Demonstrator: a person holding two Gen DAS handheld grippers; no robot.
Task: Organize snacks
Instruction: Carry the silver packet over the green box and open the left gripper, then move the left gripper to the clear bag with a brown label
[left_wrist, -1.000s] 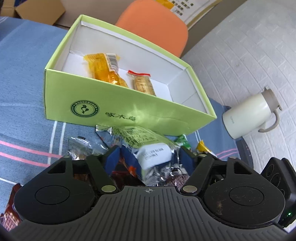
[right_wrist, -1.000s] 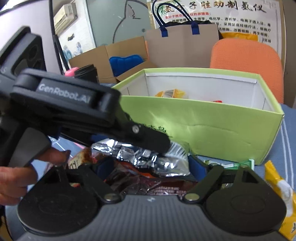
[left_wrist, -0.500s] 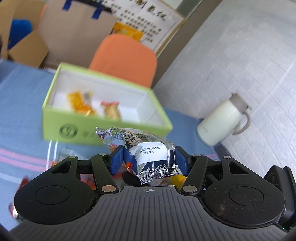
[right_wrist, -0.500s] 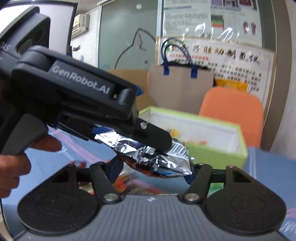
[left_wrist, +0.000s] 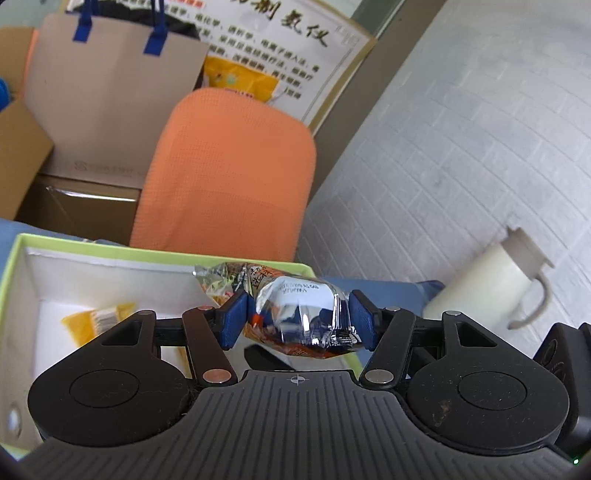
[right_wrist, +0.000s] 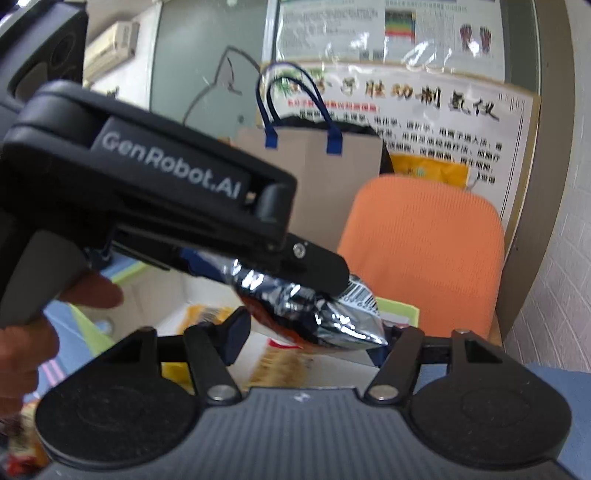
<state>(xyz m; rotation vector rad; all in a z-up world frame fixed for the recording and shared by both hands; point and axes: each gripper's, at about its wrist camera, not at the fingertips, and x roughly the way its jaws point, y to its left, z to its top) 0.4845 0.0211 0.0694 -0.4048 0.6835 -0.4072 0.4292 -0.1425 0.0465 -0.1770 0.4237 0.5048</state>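
Observation:
My left gripper (left_wrist: 297, 321) is shut on a silver foil snack packet (left_wrist: 299, 299) with a white label and an orange-red underside, held above the open green box (left_wrist: 110, 249). A yellow snack (left_wrist: 92, 321) lies on the box's white floor. In the right wrist view my right gripper (right_wrist: 306, 343) is shut on a second crinkled silver packet (right_wrist: 332, 321) with a barcode, over the box's far rim (right_wrist: 399, 306). One of the left gripper's black fingers (right_wrist: 317, 264) crosses just above that packet and hides part of it.
An orange chair (left_wrist: 229, 173) stands right behind the box. A cream jug (left_wrist: 491, 288) sits on the blue cloth to the right, by the white brick wall. A paper bag (right_wrist: 314, 184) and cardboard boxes stand further back. A hand (right_wrist: 22, 350) grips the left gripper's handle.
Both grippers rose off the snack pile on the blue cloth and moved forward over the green box, each carrying a packet. The right gripper's jaws closed on its packet.

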